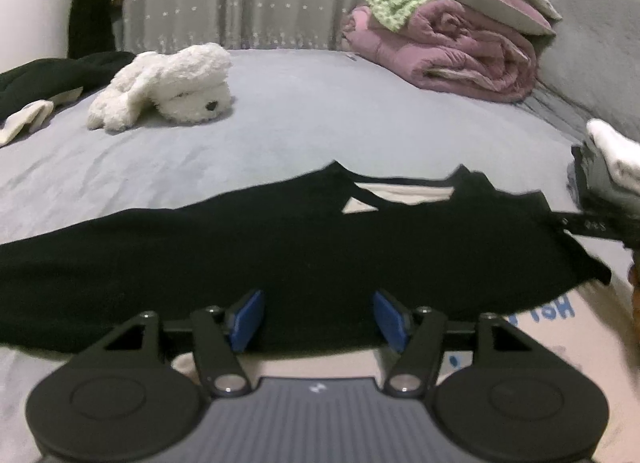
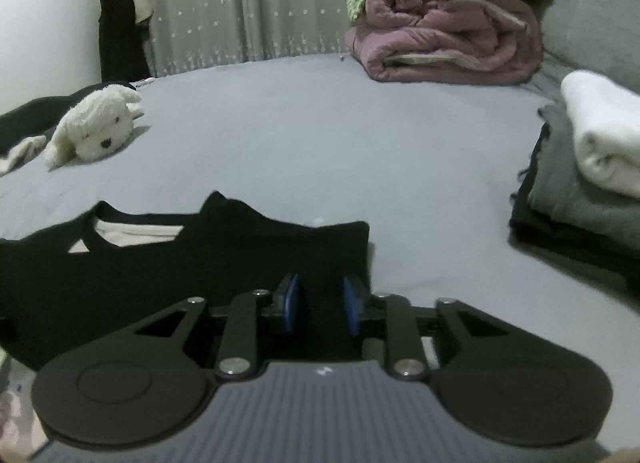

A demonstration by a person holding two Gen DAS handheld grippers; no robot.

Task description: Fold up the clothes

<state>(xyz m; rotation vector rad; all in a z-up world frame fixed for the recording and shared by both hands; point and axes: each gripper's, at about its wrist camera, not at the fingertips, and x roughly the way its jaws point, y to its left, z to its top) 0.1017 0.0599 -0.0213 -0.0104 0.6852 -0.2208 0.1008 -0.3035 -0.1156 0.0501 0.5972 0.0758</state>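
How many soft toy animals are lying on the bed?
1. A white plush dog lies on the far left of the bed, beside some dark clothing. Others may be hidden outside the views.

Black top (image 1: 280, 247) lies flat on grey bed (image 1: 320, 119) – neck w/ pale lining facing away, near edge.
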